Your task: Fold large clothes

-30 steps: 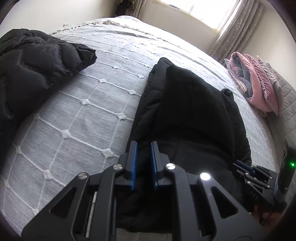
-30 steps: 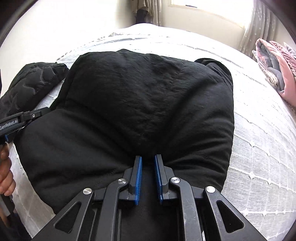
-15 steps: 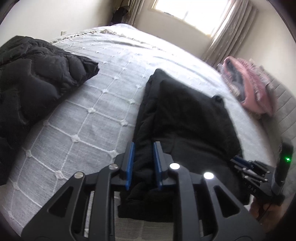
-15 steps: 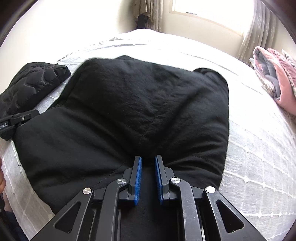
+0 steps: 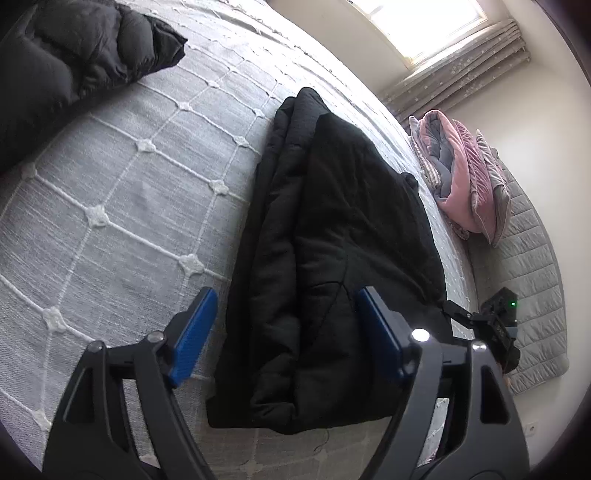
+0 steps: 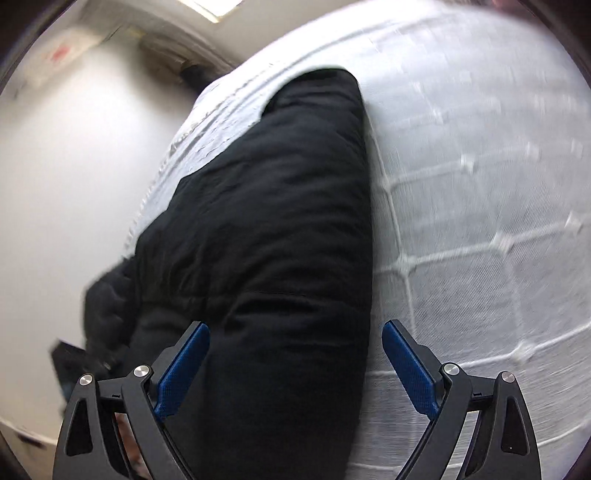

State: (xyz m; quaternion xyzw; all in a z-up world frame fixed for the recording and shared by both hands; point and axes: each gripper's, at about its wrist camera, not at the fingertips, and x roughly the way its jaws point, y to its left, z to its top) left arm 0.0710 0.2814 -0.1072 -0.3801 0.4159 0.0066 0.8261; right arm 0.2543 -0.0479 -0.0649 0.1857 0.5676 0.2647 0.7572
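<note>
I see a bed (image 5: 110, 192) under a grey quilted cover, a bright window (image 5: 424, 22) with patterned curtains (image 5: 458, 70), pale walls (image 5: 546, 122), folded pink bedding (image 5: 465, 177).

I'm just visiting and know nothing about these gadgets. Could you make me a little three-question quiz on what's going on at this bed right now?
1. True or false: the left gripper is clamped on the folded black garment.
2. What lies at the far side of the grey bedspread, near the curtain? A) a pink and grey bundle B) a laptop C) a row of shoes
3. Fill in: a second dark garment, the quilted black jacket, lies on the bed ____ from the folded one.

Key
1. False: both it and the right gripper have just opened, pads off the cloth.
2. A, the pink and grey bundle.
3. Apart.
</note>
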